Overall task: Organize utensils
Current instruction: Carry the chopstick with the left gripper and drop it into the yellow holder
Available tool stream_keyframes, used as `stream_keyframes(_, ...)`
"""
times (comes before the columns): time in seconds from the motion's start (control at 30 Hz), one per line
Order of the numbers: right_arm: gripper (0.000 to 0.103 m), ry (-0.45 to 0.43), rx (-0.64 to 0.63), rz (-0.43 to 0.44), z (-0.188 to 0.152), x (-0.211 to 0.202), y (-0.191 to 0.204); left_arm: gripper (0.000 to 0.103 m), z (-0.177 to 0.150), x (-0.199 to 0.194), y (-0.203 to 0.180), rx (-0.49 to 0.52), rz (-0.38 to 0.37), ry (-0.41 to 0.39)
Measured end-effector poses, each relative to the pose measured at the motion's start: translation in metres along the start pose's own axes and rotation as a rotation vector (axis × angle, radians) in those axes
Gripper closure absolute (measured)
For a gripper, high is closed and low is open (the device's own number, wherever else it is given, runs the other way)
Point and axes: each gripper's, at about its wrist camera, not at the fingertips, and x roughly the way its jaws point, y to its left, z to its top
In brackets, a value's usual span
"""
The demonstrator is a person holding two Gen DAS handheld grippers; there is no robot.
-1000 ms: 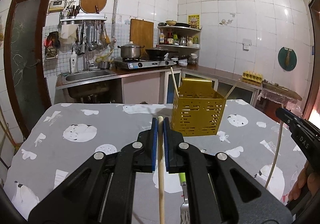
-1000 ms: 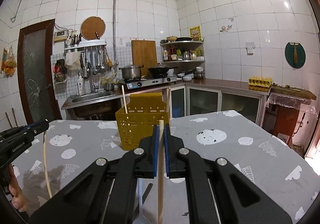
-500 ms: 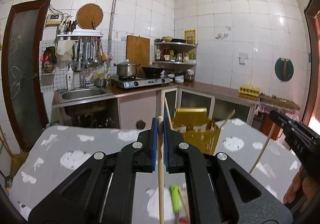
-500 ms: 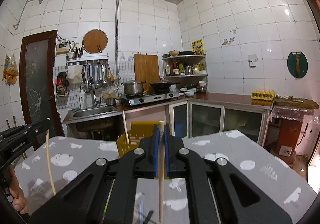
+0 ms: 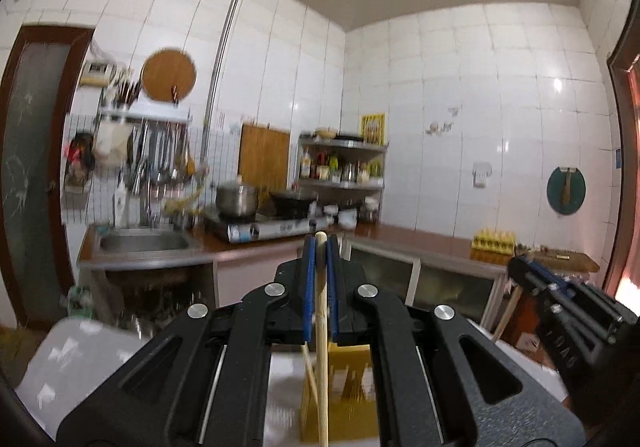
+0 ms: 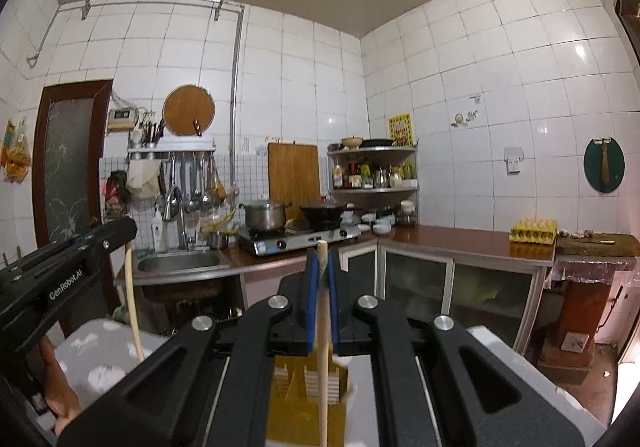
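Observation:
My left gripper is shut on a pale wooden chopstick that hangs straight down. My right gripper is shut on a second wooden chopstick, also upright. Both are raised above the yellow perforated utensil holder, which shows low between the jaws in each view. Another chopstick leans in the holder. The right gripper shows at the right of the left wrist view; the left gripper shows at the left of the right wrist view, its chopstick hanging down.
The table with a grey patterned cloth lies below. Behind it are a sink, a stove with a pot, a corner shelf, a counter with an egg tray and a door at the left.
Both grippers have risen and tilted up with their chopsticks. The yellow holder has dropped from mid-frame to the bottom edge of both views. The table utensils are out of sight.

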Motion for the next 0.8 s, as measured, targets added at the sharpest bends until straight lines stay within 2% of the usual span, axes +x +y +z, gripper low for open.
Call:
stream_keyframes(0.17,0.098,-0.034,0.031,-0.011,0.016,0.036,-0.003,0.099,0.013,0.036,-0.015,0.000,-0.013,-0.066)
stream_keyframes(0.27,0.098,-0.025,0.025,-0.027,0.012,0.058,-0.006,0.098,0.006,0.063,-0.018,0.004,-0.012,-0.089)
stream_keyframes(0.4,0.098,0.001,0.017,-0.042,-0.006,0.084,-0.012,0.098,-0.018,0.104,-0.019,0.017,-0.005,-0.080)
stream_keyframes(0.5,0.098,0.030,0.016,-0.047,-0.020,0.099,-0.016,0.098,-0.044,0.137,-0.012,-0.019,-0.014,0.007)
stream_keyframes(0.67,0.098,0.072,-0.015,-0.048,-0.041,0.112,-0.014,0.098,-0.083,0.148,0.002,-0.005,-0.001,0.105)
stream_keyframes(0.8,0.097,0.124,-0.015,-0.038,-0.058,0.111,-0.019,0.098,-0.097,0.143,0.010,0.032,-0.004,0.175)
